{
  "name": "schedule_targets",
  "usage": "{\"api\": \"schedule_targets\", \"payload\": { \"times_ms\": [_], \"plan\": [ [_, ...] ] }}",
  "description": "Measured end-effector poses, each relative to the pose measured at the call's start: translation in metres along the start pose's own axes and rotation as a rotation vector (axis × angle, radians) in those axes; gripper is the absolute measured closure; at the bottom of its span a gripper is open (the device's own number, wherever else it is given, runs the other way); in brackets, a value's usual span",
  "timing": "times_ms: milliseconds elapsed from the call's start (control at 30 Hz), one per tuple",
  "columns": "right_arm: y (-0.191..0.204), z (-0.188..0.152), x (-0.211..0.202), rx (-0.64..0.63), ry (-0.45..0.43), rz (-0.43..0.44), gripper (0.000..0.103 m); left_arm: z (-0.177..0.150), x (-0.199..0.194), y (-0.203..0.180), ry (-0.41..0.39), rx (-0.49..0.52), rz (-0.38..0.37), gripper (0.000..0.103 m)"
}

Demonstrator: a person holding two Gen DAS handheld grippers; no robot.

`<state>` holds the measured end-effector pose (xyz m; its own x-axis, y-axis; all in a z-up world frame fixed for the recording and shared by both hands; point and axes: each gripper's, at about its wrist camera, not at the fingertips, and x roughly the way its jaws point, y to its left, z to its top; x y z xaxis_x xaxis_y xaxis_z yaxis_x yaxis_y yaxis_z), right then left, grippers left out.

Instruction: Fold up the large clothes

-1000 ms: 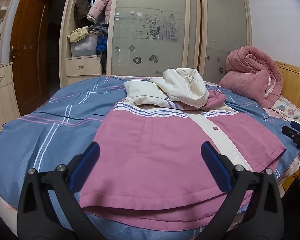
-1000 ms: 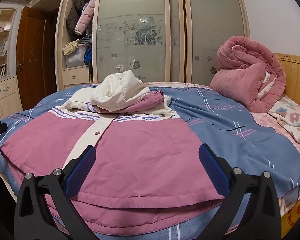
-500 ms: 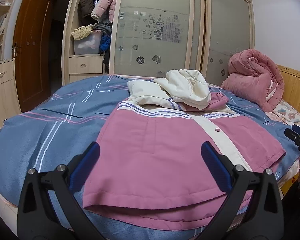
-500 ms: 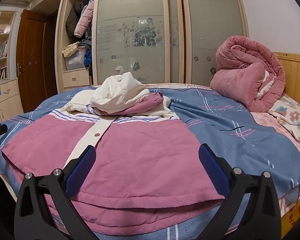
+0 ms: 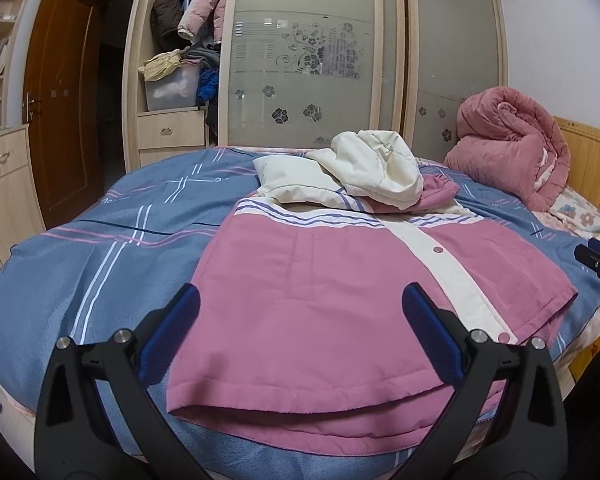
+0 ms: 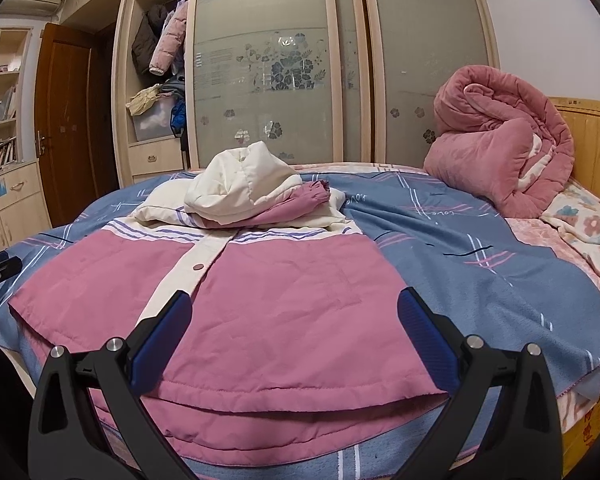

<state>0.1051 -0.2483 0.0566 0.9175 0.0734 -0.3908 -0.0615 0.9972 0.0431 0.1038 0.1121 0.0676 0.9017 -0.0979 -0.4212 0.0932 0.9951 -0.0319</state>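
A pink jacket (image 5: pixel 320 300) is seen spread flat on the bed (image 5: pixel 80 272), its hem nearest both claws and its long axis running straight ahead toward the cream hood (image 5: pixel 380 168), which is bunched at the far end. The left claw (image 5: pixel 300 336) is held spread wide above the hem, nothing pinched. The right claw (image 6: pixel 296 336) is likewise held wide apart over the hem. A rolled pink quilt (image 6: pixel 500 140) is seen far ahead to the right.
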Motion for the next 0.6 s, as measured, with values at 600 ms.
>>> {"api": "schedule_targets", "payload": {
  "times_ms": [600],
  "plan": [
    [-0.0033, -0.0010, 0.0044, -0.021, 0.026, -0.014, 0.001, -0.0026, 0.0002, -0.0023, 0.032, 0.041, -0.012, 0.002]
  ]
}}
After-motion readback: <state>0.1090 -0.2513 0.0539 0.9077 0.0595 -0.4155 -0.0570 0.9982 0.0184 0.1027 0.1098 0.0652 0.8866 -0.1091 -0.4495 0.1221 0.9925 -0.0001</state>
